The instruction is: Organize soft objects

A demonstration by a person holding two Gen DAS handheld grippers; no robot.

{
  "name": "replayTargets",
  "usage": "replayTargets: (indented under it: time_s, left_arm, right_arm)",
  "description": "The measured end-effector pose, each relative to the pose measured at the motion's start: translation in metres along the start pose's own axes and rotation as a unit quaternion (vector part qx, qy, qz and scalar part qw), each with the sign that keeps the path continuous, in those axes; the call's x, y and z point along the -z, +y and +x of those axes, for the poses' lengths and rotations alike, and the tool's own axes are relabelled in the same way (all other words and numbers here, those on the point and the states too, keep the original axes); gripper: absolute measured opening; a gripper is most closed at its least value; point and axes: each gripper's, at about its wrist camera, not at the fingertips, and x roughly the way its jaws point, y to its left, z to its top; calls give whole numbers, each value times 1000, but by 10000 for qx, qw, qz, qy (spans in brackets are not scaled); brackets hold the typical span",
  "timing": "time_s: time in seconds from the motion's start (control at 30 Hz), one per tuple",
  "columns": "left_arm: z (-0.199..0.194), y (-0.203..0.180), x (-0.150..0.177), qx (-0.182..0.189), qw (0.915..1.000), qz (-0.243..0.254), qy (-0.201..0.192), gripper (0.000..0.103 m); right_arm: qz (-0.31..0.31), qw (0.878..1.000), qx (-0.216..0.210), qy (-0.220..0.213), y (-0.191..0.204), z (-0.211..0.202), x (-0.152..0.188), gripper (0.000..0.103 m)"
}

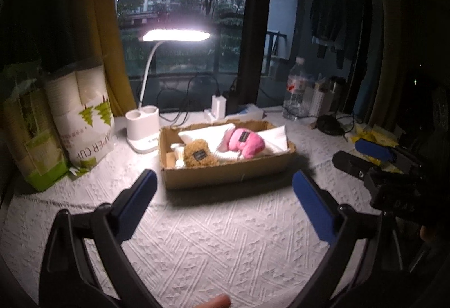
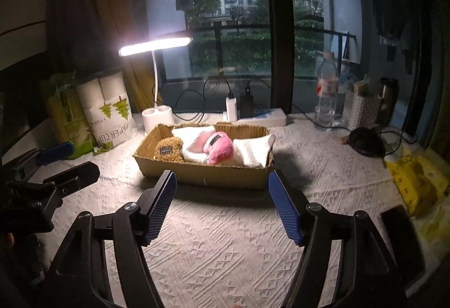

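Observation:
A shallow cardboard box (image 1: 225, 171) (image 2: 208, 174) stands mid-table. In it lie a brown fuzzy soft item (image 1: 198, 154) (image 2: 168, 152), a pink plush item (image 1: 244, 142) (image 2: 220, 149) and folded white cloths (image 1: 277, 136) (image 2: 256, 152). My left gripper (image 1: 225, 190) is open and empty, just in front of the box; it also shows at the left of the right wrist view (image 2: 69, 160). My right gripper (image 2: 222, 190) is open and empty, close before the box's near wall; it shows at the right of the left wrist view (image 1: 357, 156).
A lit white desk lamp (image 1: 142, 133) (image 2: 157, 117) stands behind the box. Paper cup packs (image 1: 84, 117) (image 2: 109, 111) stand at the left. A water bottle (image 1: 296, 91) (image 2: 326, 94), chargers and cables line the window side. Yellow packets (image 2: 413, 181) and a dark phone (image 2: 402, 237) lie at the right.

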Motion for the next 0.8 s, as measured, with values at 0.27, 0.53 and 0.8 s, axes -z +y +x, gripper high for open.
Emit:
replayTargets:
  time_s: [0.27, 0.53, 0.8]
  left_arm:
    - [-32, -4, -18, -102, 9990, 66, -420, 99]
    - [-61, -14, -31, -130, 9962, 249, -827, 99]
    - [-85, -23, -40, -275, 9900, 428, -1314, 99]
  right_arm:
    - [-72, 9991, 131, -398, 2, -33, -14, 82]
    - [-96, 9970, 192, -747, 4, -62, -27, 83]
    - [-181, 9950, 256, -947, 9, -77, -36, 83]
